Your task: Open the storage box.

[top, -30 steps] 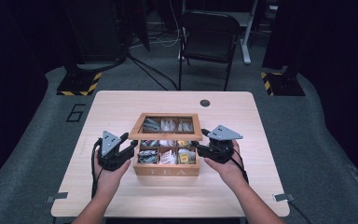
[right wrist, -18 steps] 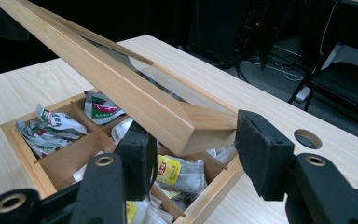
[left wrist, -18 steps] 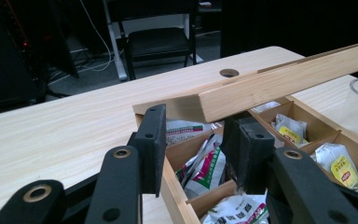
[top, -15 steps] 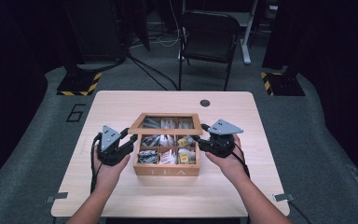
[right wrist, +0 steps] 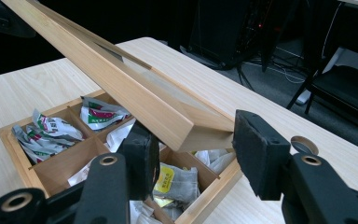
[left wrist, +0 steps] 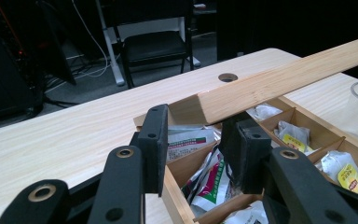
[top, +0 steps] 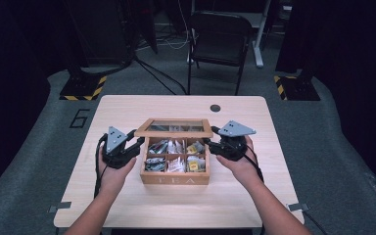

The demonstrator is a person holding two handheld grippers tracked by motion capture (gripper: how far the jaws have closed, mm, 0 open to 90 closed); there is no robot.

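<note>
Tea box lid (top: 174,128) raised, each front corner between closing tongs: left tongs (top: 136,145) gripping, right tongs (top: 214,143) not yet clamped

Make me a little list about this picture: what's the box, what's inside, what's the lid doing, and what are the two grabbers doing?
box: wooden tea box on the table, marked TEA
inside: tea bags in compartments
lid: glass-paned lid raised partway, tilted
left gripper: jaws have just been closing around the lid's left corner
right gripper: jaws have just been closing, either side of the lid's right corner
behind the table: a black chair
</note>
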